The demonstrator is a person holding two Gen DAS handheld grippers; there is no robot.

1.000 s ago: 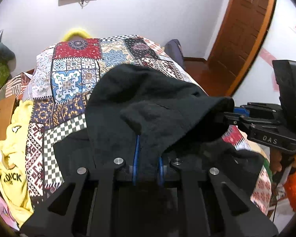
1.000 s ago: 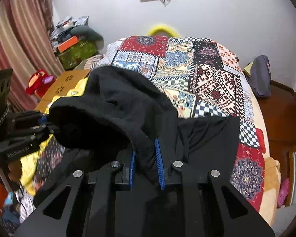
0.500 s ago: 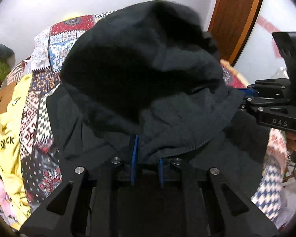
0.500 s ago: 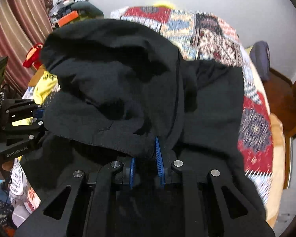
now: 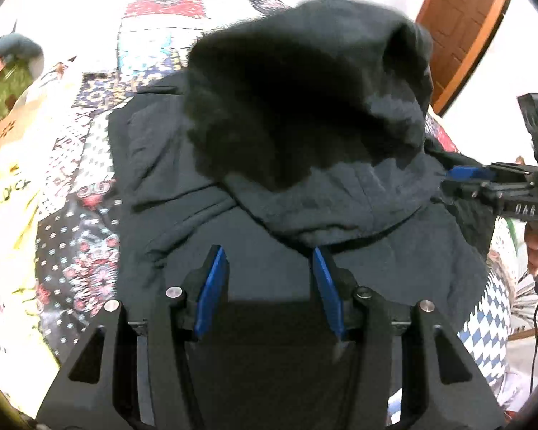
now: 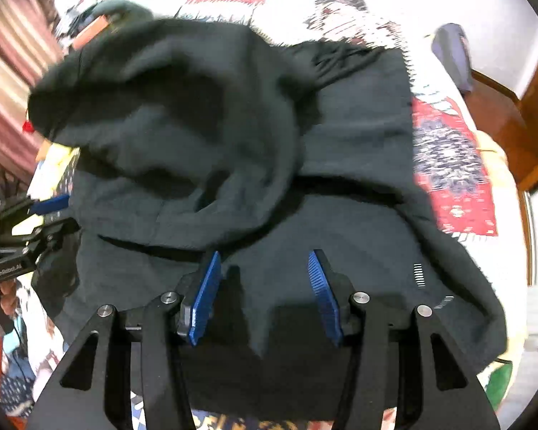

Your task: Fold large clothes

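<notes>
A large black hoodie (image 5: 287, 215) lies on the patchwork bed cover (image 5: 71, 179), its hood (image 5: 305, 100) flopped forward over the body. It also shows in the right wrist view (image 6: 340, 179), with the hood (image 6: 168, 122) at the left. My left gripper (image 5: 269, 279) is open just above the garment, the hood's hem right in front of its blue pads. My right gripper (image 6: 262, 286) is open over the cloth and holds nothing. Each gripper shows in the other's view, the right one (image 5: 484, 179) at the right edge and the left one (image 6: 36, 215) at the left edge.
A yellow garment (image 5: 10, 208) lies at the bed's left side. A wooden door (image 5: 462, 28) stands at the right. Striped curtains (image 6: 14, 64) and clutter are at the left. A dark bag (image 6: 452, 53) rests by the far wall.
Both grippers were shut on the hood's edge and carried it forward over the hoodie's body. Now both have opened and let it go; the hood is dropping onto the body.
</notes>
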